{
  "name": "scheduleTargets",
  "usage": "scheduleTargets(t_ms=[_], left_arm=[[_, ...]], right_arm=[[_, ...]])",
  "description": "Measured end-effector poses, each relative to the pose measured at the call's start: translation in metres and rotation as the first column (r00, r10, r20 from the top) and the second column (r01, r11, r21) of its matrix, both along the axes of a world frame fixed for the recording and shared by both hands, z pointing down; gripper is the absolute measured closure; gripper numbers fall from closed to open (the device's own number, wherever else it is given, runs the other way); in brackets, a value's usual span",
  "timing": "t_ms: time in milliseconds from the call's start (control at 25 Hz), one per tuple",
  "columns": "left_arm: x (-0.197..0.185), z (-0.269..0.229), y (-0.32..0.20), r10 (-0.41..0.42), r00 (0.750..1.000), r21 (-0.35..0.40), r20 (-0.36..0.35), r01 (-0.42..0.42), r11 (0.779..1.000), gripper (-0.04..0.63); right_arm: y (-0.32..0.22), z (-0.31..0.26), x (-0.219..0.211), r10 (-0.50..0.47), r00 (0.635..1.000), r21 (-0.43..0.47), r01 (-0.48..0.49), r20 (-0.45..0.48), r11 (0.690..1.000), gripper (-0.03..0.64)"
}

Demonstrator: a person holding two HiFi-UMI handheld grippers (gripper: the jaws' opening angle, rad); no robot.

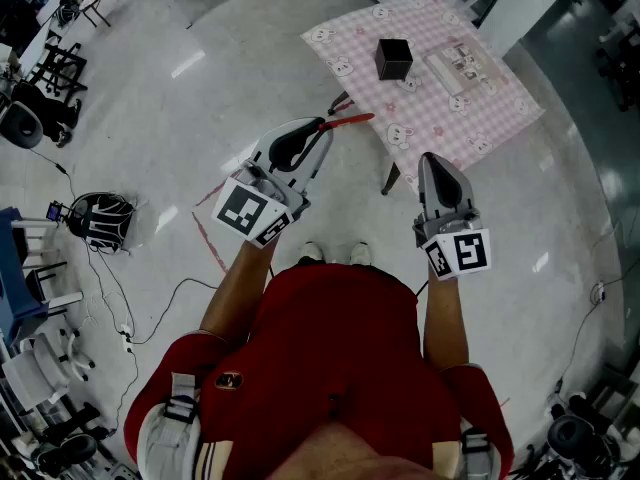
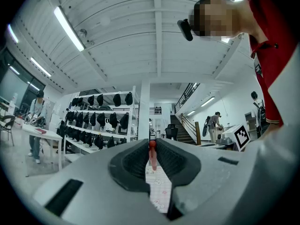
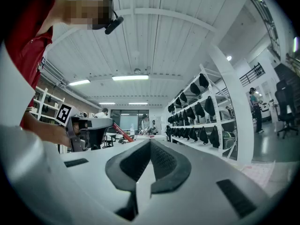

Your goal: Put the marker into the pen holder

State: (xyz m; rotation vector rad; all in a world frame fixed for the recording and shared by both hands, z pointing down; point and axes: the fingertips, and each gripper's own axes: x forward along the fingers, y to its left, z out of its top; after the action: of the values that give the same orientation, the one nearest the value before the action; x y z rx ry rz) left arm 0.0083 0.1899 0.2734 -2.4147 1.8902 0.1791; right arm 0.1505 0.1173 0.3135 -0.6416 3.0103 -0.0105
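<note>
Overhead, a person in a red shirt stands on a pale floor w/ a two-jaw gripper in each hand, facing a small table [image 1: 500, 118] covered by a pink checked cloth.

The left gripper [image 1: 322, 132] has its jaws closed on a red marker [image 1: 348, 120]. The marker sticks out past the jaw tips, roughly level, pointing toward the table's near edge. In the left gripper view its red end sits pinched between the two dark pads, w/ the checked cloth showing below.

The right gripper [image 1: 432, 160] has its jaws pressed together w/ nothing between them, as the right gripper view shows. It's held in front of the person, just off the table's near corner, apart from the left gripper.

The black pen holder [image 1: 393, 58] stands upright near the middle of the cloth, well apart from the marker. A flat pale item [image 1: 455, 68] lies beside it, too small to identify.

Progress, as a judgement: pickup looks done, since the marker is in the tongs & off the table. Left to do: carry it over the holder, tip it upright, line it up w/ the opening, release. Approx. halfway.
</note>
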Motion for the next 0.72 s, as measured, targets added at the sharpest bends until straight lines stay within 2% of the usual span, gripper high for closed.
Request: scheduleTargets(t_ms=[720], left_arm=[[-0.031,-0.002,0.025,-0.001,1.000,0.008,-0.009,0.001,1.000,0.538]], right_arm=[[0.021,-0.005,-0.026,0.016,1.000,-0.010,-0.016,0.015,1.000,0.620]])
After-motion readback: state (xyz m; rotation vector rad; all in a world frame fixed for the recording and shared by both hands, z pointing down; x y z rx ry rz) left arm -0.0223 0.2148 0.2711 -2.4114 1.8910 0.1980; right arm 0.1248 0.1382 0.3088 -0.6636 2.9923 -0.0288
